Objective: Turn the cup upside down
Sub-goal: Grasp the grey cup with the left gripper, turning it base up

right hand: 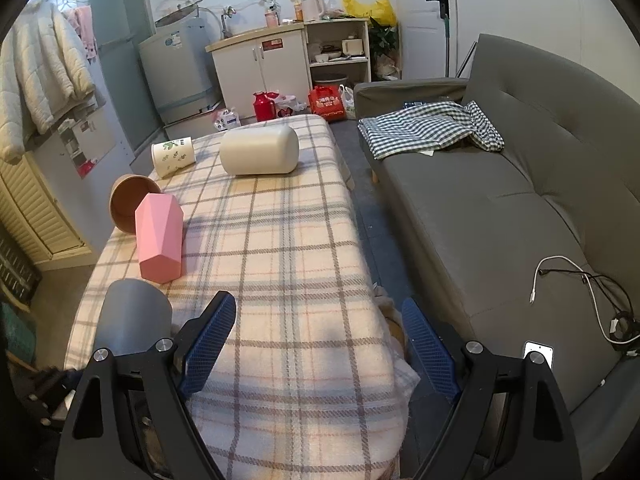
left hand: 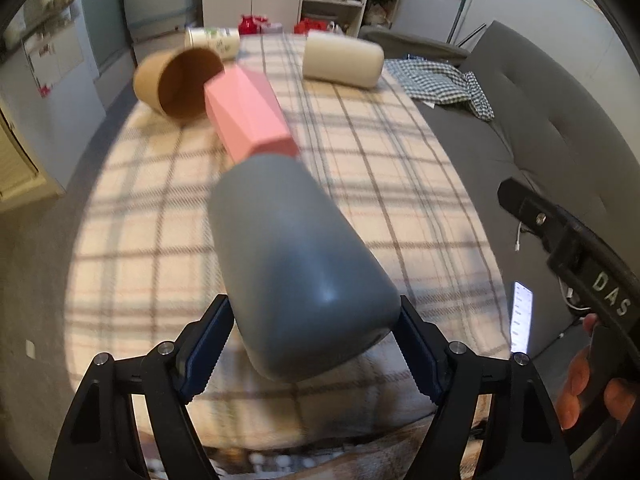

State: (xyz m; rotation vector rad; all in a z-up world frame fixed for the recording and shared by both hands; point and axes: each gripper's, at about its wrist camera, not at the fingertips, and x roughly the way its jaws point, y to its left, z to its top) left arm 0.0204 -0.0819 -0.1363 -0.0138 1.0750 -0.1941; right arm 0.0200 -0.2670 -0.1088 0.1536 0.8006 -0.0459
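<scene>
My left gripper (left hand: pixel 316 344) is shut on the base of a grey cup (left hand: pixel 296 272), which lies tilted along the view just above the plaid cloth (left hand: pixel 380 184); the cup also shows in the right wrist view (right hand: pixel 132 316) at the near left of the table. My right gripper (right hand: pixel 318 344) is open and empty, hovering over the table's near right edge. A pink faceted cup (right hand: pixel 160 238) lies on its side beyond the grey one.
A brown paper cup (right hand: pixel 128 204), a white leaf-printed cup (right hand: pixel 174 156) and a cream cup (right hand: pixel 260 151) lie on their sides farther back. A grey sofa (right hand: pixel 500 208) with a checked cloth (right hand: pixel 432 128), cables and a phone (right hand: pixel 538 352) runs along the right.
</scene>
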